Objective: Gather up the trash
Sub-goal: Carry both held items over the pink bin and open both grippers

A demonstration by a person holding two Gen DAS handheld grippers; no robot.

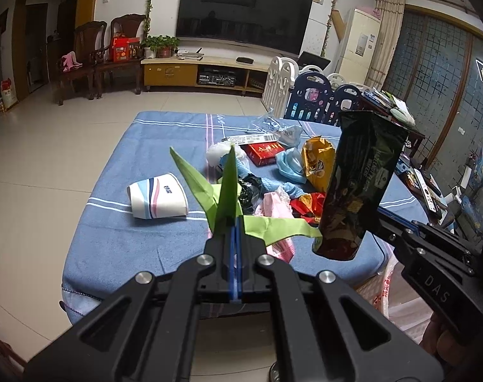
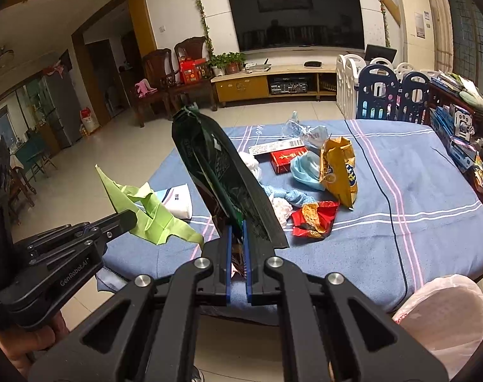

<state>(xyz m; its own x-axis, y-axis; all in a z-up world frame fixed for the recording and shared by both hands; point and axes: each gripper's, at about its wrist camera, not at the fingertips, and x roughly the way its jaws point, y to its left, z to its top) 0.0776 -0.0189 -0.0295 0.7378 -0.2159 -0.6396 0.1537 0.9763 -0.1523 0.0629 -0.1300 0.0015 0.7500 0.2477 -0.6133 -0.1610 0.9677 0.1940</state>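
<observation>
My left gripper (image 1: 234, 222) is shut on a folded green paper (image 1: 227, 187) and holds it above the near edge of the table; it also shows in the right wrist view (image 2: 152, 211). My right gripper (image 2: 237, 232) is shut on a dark green snack bag (image 2: 224, 175), held upright above the table's near edge; the bag also shows in the left wrist view (image 1: 357, 184). More trash lies on the blue cloth: a paper cup (image 1: 158, 195), a red box (image 2: 286, 159), a yellow snack bag (image 2: 338, 172), a red wrapper (image 2: 314, 218), a blue mask (image 2: 305, 170).
A bin lined with a pink bag (image 2: 445, 312) stands below the table's near right corner. A black cable (image 2: 389, 203) runs across the blue cloth (image 2: 432, 197). A playpen fence (image 2: 384, 92) and a cluttered side table (image 2: 458, 127) stand at the right.
</observation>
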